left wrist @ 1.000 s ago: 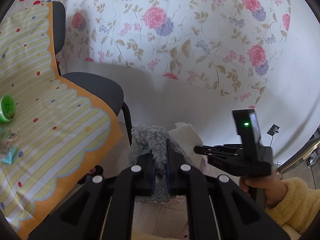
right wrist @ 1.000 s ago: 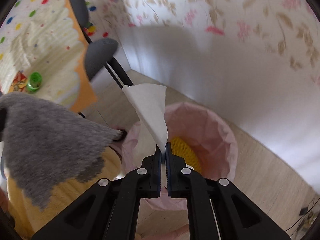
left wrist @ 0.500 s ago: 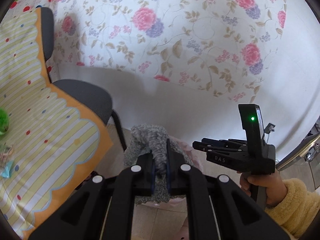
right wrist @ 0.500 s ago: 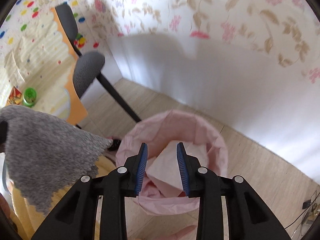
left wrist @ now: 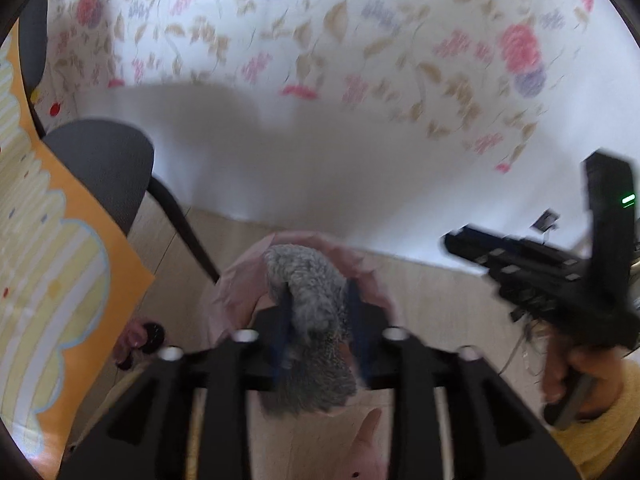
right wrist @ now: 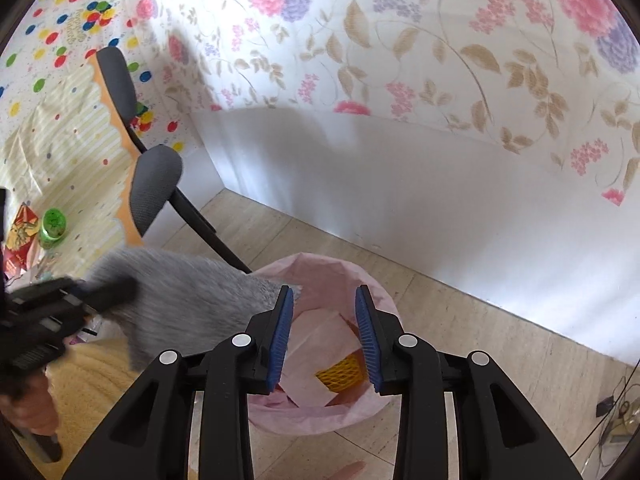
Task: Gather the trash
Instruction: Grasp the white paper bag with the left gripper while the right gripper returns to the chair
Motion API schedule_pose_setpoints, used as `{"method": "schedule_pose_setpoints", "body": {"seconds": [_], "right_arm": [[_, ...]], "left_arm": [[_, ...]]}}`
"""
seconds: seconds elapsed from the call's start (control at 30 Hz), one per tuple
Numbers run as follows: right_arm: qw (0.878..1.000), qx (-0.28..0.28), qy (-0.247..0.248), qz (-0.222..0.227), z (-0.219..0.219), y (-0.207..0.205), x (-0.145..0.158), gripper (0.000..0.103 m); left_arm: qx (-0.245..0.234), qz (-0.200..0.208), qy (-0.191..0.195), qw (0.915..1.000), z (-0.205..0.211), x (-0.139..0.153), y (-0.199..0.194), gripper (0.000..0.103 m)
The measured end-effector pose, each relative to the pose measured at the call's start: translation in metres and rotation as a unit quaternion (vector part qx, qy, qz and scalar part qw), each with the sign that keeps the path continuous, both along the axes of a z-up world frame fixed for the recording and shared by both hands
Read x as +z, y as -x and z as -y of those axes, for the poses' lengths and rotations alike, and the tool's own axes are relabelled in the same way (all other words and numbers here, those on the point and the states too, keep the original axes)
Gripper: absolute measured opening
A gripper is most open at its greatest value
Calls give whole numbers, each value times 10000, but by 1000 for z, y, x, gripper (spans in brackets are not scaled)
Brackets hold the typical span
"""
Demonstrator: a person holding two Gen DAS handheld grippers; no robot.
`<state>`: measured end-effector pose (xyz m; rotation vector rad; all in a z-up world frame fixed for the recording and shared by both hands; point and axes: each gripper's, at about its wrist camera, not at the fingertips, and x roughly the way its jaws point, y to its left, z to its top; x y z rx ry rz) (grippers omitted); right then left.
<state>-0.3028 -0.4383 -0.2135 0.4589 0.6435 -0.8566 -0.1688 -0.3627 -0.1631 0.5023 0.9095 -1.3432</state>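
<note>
Trash, a grey fuzzy cloth [left wrist: 316, 312], is seen between the just-opening left tongs [left wrist: 318, 320], released above the pink-lined bin [left wrist: 240, 292]. From the right view, the right tongs [right wrist: 324, 336] are spread, empty, over white paper [right wrist: 316, 348] already dropped inside.

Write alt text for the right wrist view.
The open right gripper hangs over a pink-lined bin holding white paper and yellow netting. At left, the left gripper carries a grey cloth toward the bin.
</note>
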Motion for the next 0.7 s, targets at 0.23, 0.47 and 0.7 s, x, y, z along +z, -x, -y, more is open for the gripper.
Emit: {"method": "schedule_pose_setpoints", "body": {"seconds": [0.23, 0.47, 0.7], "right_arm": [[9999, 71, 83, 23, -2, -7, 7, 35], [9977, 555, 301, 256, -24, -34, 38, 35], [9837, 1619, 620, 471, -69, -99, 86, 35]], "left_arm": [[235, 361, -63, 9991, -11, 0, -15, 56], [937, 823, 490, 9910, -66, 65, -48, 56], [1812, 1316, 864, 9708, -153, 117, -84, 56]]}}
